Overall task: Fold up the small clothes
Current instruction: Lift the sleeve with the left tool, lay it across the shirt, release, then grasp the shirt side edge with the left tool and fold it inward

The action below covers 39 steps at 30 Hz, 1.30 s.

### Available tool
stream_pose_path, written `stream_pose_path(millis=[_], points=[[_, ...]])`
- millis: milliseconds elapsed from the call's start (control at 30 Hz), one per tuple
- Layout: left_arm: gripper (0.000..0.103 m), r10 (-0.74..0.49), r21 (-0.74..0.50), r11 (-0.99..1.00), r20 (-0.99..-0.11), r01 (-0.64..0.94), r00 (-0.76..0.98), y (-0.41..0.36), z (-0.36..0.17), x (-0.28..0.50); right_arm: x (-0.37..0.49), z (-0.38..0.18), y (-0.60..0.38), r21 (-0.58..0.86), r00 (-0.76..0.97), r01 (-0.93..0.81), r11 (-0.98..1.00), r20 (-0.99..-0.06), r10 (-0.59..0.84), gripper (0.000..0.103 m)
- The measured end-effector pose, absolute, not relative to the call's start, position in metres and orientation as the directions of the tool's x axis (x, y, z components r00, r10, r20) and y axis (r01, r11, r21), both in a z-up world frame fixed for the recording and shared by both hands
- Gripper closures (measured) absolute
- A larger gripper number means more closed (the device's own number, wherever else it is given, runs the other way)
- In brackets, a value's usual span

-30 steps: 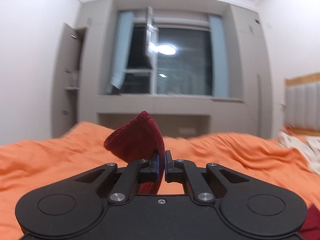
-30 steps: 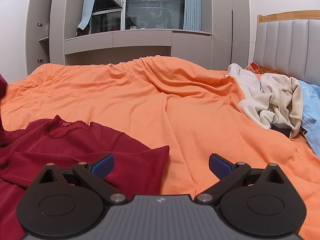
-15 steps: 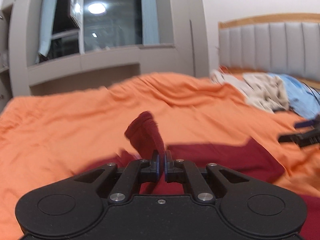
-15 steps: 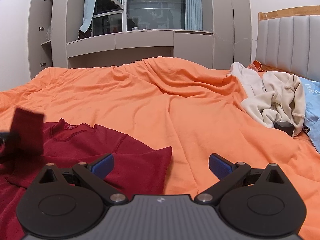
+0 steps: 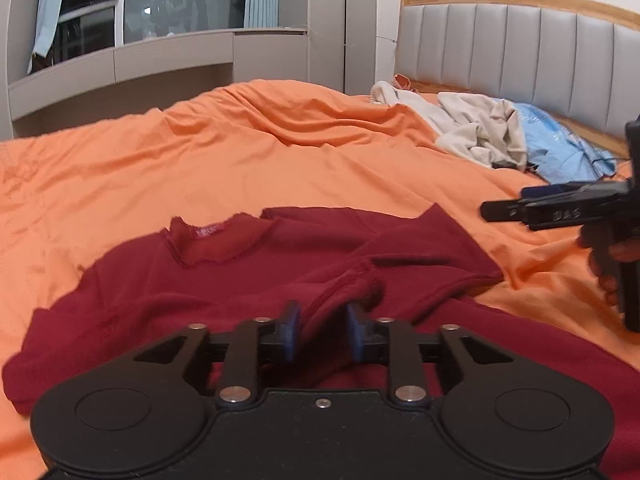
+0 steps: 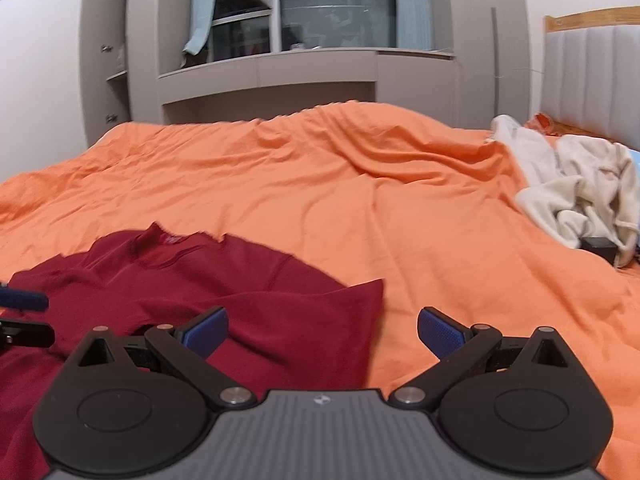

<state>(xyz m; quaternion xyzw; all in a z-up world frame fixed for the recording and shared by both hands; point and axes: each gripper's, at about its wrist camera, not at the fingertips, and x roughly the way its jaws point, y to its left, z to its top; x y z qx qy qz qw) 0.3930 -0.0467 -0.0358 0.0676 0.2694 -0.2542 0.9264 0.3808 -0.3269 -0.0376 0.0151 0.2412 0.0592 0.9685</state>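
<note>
A dark red long-sleeved top (image 5: 248,272) lies on the orange bedspread (image 5: 240,152), collar away from me. Its left sleeve is folded across the chest, cuff (image 5: 356,280) resting on the body. My left gripper (image 5: 319,332) is open, its jaws apart either side of the sleeve, which lies loose between them. My right gripper (image 6: 322,332) is wide open and empty, low over the top's right sleeve end (image 6: 352,300) and the bedspread (image 6: 400,208). It also shows in the left wrist view (image 5: 560,208), at the right.
A heap of cream clothes (image 5: 476,128) and a light blue item (image 5: 560,148) lie near the grey padded headboard (image 5: 520,52). A small black box (image 6: 598,248) sits by the heap. Grey cabinets and a window (image 6: 320,8) stand beyond the bed.
My left gripper carried the sleeve down and across onto the top's chest, then opened and let it go. My right gripper stayed open and shifted slightly.
</note>
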Motion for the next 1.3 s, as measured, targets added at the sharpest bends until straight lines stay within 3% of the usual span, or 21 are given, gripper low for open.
stream_pose_path(millis=[67,200,267,533,733,900,1000,1033,1067,1100,1167,1200,1267,1300], points=[[0.041,-0.441,-0.037,0.863,-0.538,0.503,0.718,-0.041,-0.034,0.388,0.381,-0.039,-0.320,0.060,0.866,-0.150,0.987,-0.473,0.160,0.000],[0.030,-0.469,-0.100,0.861,-0.535,0.499,0.703,-0.029,-0.026,0.380,0.379,-0.039,-0.307,0.106,0.839,-0.238,0.966,-0.479,0.259,0.000],[0.018,-0.456,-0.117,0.874,-0.531,0.471,0.714,-0.018,-0.020,0.378,0.378,-0.039,-0.302,0.140,0.823,-0.282,0.949,-0.474,0.315,0.000],[0.004,-0.158,-0.045,0.987,-0.522,0.157,0.838,0.065,-0.005,0.402,0.392,-0.037,-0.277,0.275,0.732,-0.403,0.873,-0.475,0.488,0.002],[0.003,-0.072,-0.247,0.965,-0.563,-0.085,0.823,0.159,-0.018,0.439,0.430,-0.046,-0.258,0.359,0.658,-0.413,0.837,-0.518,0.547,0.028],[0.012,-0.160,-0.487,0.853,-0.588,-0.189,0.793,0.208,-0.046,0.457,0.448,-0.064,-0.247,0.381,0.613,-0.375,0.845,-0.581,0.535,0.038],[0.017,-0.192,-0.521,0.827,-0.616,-0.213,0.764,0.214,-0.058,0.465,0.449,-0.072,-0.243,0.376,0.602,-0.378,0.846,-0.594,0.533,0.053],[0.021,-0.197,-0.516,0.831,-0.622,-0.208,0.758,0.212,-0.060,0.467,0.449,-0.072,-0.242,0.373,0.600,-0.382,0.845,-0.595,0.534,0.064],[0.028,-0.204,-0.509,0.838,-0.627,-0.198,0.752,0.210,-0.061,0.469,0.449,-0.072,-0.240,0.370,0.598,-0.387,0.845,-0.596,0.535,0.076],[0.032,-0.213,-0.506,0.842,-0.629,-0.186,0.747,0.207,-0.063,0.468,0.448,-0.073,-0.240,0.363,0.598,-0.390,0.846,-0.599,0.532,0.081],[0.062,-0.235,-0.505,0.847,-0.636,-0.167,0.735,0.201,-0.065,0.466,0.446,-0.072,-0.239,0.353,0.602,-0.394,0.849,-0.598,0.529,0.092],[0.067,-0.227,-0.492,0.854,-0.645,-0.169,0.730,0.198,-0.064,0.466,0.444,-0.071,-0.238,0.346,0.605,-0.398,0.849,-0.597,0.527,0.094],[0.090,-0.193,-0.454,0.875,-0.650,-0.172,0.735,0.193,-0.059,0.464,0.441,-0.068,-0.236,0.321,0.613,-0.404,0.856,-0.600,0.514,0.098],[0.090,-0.177,-0.440,0.881,-0.645,-0.172,0.743,0.190,-0.055,0.461,0.440,-0.066,-0.234,0.302,0.616,-0.407,0.862,-0.606,0.503,0.098]])
